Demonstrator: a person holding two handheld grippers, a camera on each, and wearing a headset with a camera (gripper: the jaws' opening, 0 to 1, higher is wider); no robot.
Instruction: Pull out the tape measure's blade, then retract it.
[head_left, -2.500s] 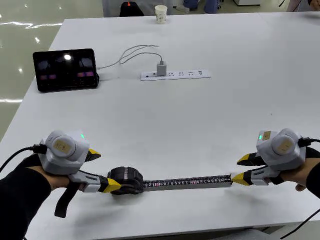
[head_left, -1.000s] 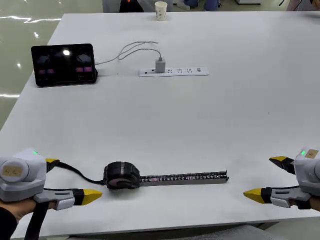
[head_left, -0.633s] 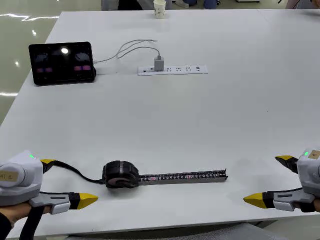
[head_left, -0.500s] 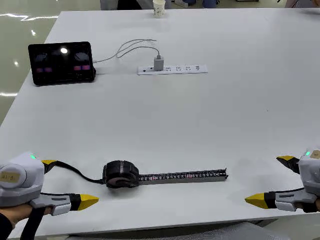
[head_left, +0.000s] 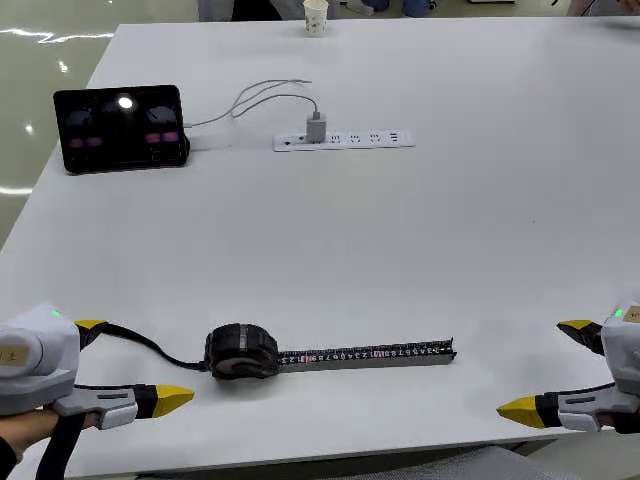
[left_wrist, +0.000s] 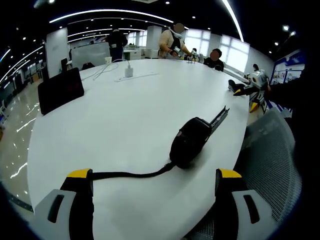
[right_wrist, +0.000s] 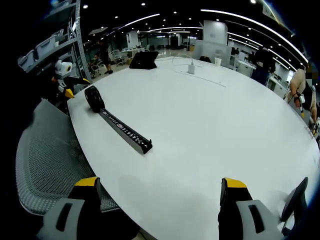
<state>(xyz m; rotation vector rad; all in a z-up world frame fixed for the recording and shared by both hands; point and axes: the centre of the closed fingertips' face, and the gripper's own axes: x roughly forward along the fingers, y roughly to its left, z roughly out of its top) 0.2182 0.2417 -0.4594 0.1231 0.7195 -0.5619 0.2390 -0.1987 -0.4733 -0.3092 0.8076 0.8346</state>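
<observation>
Let go on both sides a moment ago: left gripper (head_left: 135, 362) drawn back to the lower left of the head view, right gripper (head_left: 543, 367) to the lower right, each with jaws apart and holding nothing. Lying free at lower centre on the surface (head_left: 400, 230): tape (head_left: 242, 351), with blade (head_left: 370, 353) stretched out to its right, not sprung back after release, so probably locked. Pull-out judged done; retraction still ahead, likely needing a fresh grip on the case and the lock freed.
</observation>
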